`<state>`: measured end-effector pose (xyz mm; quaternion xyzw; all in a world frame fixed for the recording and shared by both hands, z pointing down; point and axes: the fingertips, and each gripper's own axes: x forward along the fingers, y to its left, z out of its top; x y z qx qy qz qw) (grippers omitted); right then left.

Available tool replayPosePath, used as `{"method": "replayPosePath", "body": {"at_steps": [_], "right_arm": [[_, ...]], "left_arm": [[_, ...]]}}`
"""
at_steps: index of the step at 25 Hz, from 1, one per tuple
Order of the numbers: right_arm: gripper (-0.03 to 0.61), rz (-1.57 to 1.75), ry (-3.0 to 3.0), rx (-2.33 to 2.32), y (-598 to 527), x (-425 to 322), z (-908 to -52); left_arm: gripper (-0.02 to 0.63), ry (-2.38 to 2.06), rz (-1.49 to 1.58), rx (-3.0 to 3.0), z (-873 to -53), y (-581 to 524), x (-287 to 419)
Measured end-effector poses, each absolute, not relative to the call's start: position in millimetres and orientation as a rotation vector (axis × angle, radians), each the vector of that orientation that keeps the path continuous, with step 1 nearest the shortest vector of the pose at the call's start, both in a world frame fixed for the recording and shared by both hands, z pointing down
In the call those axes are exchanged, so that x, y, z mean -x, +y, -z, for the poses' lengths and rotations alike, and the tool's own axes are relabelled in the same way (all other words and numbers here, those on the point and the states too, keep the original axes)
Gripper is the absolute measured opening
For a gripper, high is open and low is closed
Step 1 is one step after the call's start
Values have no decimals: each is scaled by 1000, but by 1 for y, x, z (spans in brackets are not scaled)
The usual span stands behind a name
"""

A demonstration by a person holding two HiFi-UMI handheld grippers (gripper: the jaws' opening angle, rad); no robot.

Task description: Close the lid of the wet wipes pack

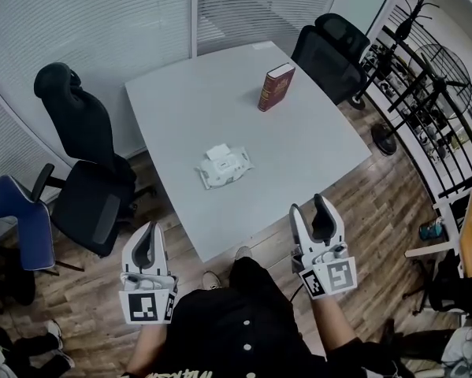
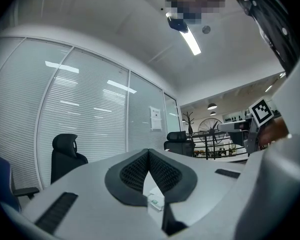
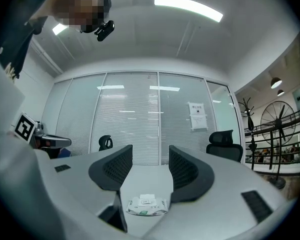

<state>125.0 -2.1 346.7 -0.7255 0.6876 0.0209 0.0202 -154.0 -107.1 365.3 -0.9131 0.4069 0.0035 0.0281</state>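
The white wet wipes pack [image 1: 223,166] lies flat on the grey table [image 1: 314,144], toward its near edge, with its small white lid flap lifted on the far side. Both grippers hover off the table's near corner, short of the pack and pointing level at it. My left gripper [image 1: 146,231] is at the left, its dark pads meeting at the tips with nothing between them [image 2: 148,153]; a sliver of the pack [image 2: 156,202] shows below them. My right gripper [image 1: 310,205] stands open, and the pack [image 3: 147,205] shows on the table through the gap between its pads [image 3: 151,156].
A red book [image 1: 276,87] stands upright on the far side of the table. Black office chairs stand at the left [image 1: 86,172] and at the far right corner [image 1: 330,50], a blue chair [image 1: 19,219] at the far left. Metal racks [image 1: 425,93] line the right.
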Motion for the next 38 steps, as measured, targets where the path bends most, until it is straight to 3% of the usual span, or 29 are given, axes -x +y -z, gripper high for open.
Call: {"method": "replayPosePath", "body": {"at_steps": [38], "right_arm": [[229,43,2476,1933,-169,-189,-365]], "left_arm": [[12,1575,77,2703,-377,-192,89]]}}
